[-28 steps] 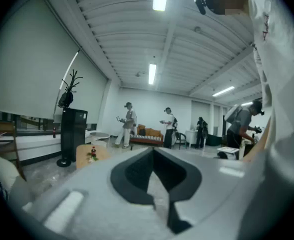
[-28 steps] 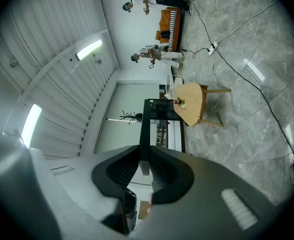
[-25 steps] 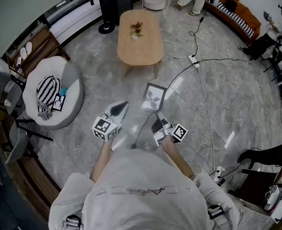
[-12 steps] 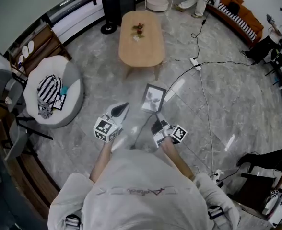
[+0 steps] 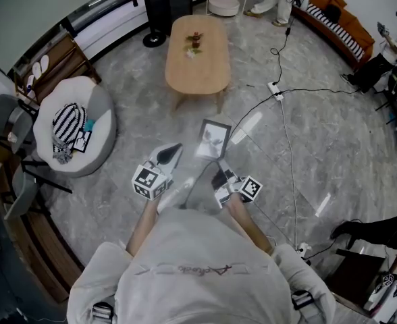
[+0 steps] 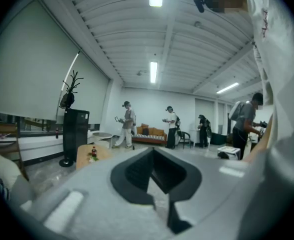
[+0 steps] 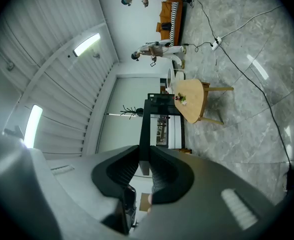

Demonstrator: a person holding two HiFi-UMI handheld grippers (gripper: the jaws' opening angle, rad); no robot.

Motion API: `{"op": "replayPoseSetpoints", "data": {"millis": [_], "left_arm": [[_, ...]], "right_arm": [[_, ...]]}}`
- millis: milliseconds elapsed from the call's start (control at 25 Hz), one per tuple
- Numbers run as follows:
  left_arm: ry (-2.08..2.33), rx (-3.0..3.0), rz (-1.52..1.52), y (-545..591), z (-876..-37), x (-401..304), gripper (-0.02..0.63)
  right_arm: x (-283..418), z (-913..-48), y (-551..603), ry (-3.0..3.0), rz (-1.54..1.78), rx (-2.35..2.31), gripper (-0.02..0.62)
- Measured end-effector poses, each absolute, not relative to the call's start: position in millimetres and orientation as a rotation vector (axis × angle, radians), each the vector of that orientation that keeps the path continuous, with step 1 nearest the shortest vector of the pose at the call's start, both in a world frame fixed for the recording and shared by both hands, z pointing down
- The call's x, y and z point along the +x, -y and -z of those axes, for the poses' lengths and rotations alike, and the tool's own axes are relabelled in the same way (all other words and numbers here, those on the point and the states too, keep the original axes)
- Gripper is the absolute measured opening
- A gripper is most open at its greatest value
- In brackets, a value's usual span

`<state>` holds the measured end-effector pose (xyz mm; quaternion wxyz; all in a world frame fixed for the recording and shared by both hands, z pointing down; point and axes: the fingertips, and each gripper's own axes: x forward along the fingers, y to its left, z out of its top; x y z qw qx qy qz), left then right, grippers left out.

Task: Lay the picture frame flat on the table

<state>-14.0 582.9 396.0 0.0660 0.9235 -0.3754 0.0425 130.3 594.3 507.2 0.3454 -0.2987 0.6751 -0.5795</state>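
Observation:
The picture frame (image 5: 214, 139), dark-edged with a pale print, hangs upright in the air over the marble floor, short of the oval wooden table (image 5: 198, 69). My right gripper (image 5: 220, 162) is shut on its lower edge. In the right gripper view the frame (image 7: 145, 124) shows edge-on as a dark bar clamped in the right gripper (image 7: 144, 154), with the table (image 7: 192, 101) beyond. My left gripper (image 5: 171, 151) is held beside the frame, apart from it. Its jaws meet in the left gripper view (image 6: 151, 191), with nothing between them.
A small bottle and flowers (image 5: 194, 42) stand on the table. Cables and a power strip (image 5: 275, 86) cross the floor to the right. A grey armchair (image 5: 97, 113) with a striped cushion sits at left, a black speaker (image 5: 161, 5) behind the table. Several people stand at the far right.
The person has stepped slightly forward, carrying both grippers and the frame a little toward the table. Neither grip has changed.

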Motion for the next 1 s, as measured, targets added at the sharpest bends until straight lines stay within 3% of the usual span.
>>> {"op": "replayPoseSetpoints", "data": {"millis": [1000], "left_arm": [[1.147,2.773,-0.137,-571,-416,21,-0.002]], "right_arm": [[170,-526,-580,-1.747,1.512,-0.772,0.074]]}}
